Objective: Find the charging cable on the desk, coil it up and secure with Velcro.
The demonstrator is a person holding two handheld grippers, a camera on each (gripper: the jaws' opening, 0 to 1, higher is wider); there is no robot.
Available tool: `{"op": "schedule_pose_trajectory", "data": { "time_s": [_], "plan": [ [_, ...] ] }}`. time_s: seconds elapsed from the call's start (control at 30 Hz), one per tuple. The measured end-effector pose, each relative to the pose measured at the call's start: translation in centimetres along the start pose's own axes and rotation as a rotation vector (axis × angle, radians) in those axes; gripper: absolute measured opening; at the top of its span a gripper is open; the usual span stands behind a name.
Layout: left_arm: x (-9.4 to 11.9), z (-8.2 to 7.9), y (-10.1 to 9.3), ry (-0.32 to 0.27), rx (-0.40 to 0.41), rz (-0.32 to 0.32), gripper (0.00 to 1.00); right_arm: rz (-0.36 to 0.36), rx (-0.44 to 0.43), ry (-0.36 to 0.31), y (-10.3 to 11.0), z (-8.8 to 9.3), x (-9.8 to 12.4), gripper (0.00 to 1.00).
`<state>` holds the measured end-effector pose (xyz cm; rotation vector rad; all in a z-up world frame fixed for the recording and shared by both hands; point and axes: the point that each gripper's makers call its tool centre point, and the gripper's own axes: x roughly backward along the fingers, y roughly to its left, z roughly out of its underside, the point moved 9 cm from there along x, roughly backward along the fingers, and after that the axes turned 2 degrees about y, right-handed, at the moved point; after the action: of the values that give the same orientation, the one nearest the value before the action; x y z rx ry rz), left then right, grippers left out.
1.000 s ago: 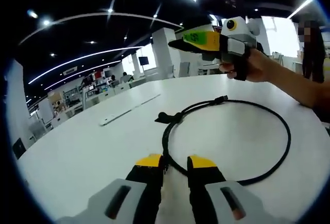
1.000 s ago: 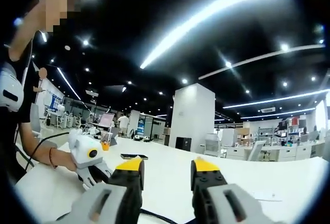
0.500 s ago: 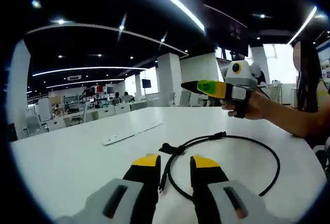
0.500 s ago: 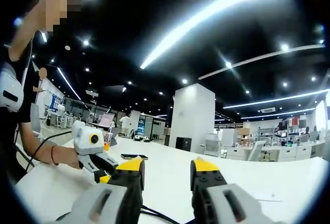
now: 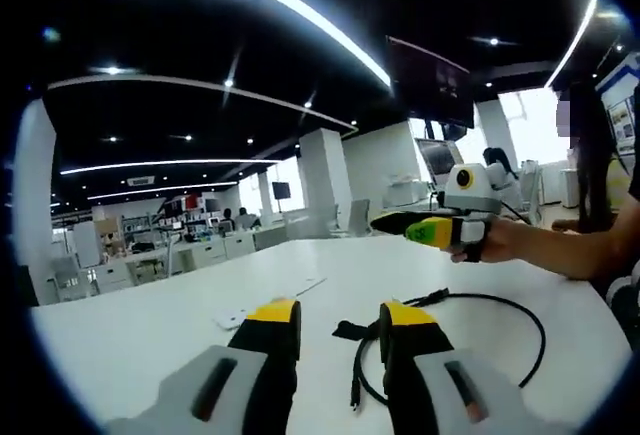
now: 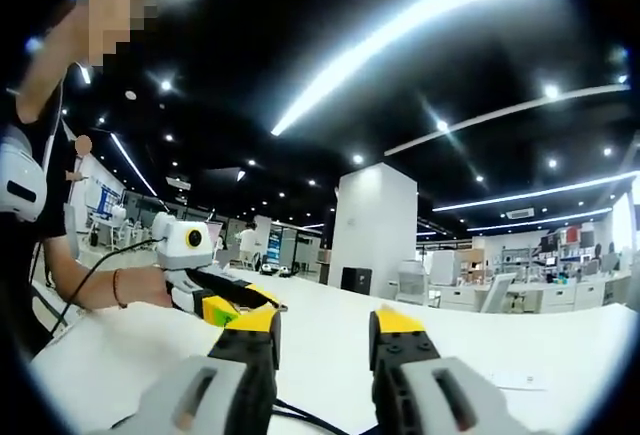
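Charging cable (image 5: 480, 340) lies as one loose loop flat on the white surface (image 5: 150, 325), its Velcro tab (image 5: 350, 331) just ahead of the left gripper (image 5: 338, 317), fingers spread, empty. Right gripper (image 6: 322, 327), also spread and empty, hangs beyond the loop; left looks nearer.

The left gripper (image 5: 340, 320) is held level and raised, its yellow-tipped jaws parted with nothing between them. The right gripper (image 6: 323, 330) is likewise level, jaws apart and empty. A hand (image 5: 492, 240) grips the right gripper's handle, forearm extended; another hand (image 6: 140, 288) holds the left gripper.
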<state>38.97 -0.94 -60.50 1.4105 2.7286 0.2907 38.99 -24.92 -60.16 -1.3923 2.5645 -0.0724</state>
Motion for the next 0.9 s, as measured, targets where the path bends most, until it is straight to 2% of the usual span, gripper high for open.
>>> {"op": "schedule_pose_trajectory", "data": {
  "time_s": [0.13,0.3,0.43,0.5,0.67,0.9],
  "plan": [
    [0.2,0.1,0.3,-0.017,0.004,0.006,0.34,-0.004,0.005,0.015,0.0,0.1,0.0,0.37],
    [0.8,1.2,0.7,-0.017,0.02,0.006,0.35,-0.015,-0.003,0.037,0.0,0.5,0.1,0.37],
    [1.7,1.2,0.9,-0.071,0.108,0.009,0.39,-0.037,0.004,0.061,0.4,0.7,-0.3,0.38],
    [2.0,1.3,0.9,-0.072,0.12,0.011,0.39,-0.038,0.014,0.07,0.5,0.9,-0.4,0.38],
    [2.1,1.7,1.0,-0.05,0.108,0.007,0.41,-0.059,-0.004,0.072,0.8,1.1,-0.7,0.39],
    [2.4,1.7,1.2,-0.078,0.12,-0.018,0.41,-0.069,-0.032,0.056,1.0,1.3,-0.7,0.4]
  ]
}}
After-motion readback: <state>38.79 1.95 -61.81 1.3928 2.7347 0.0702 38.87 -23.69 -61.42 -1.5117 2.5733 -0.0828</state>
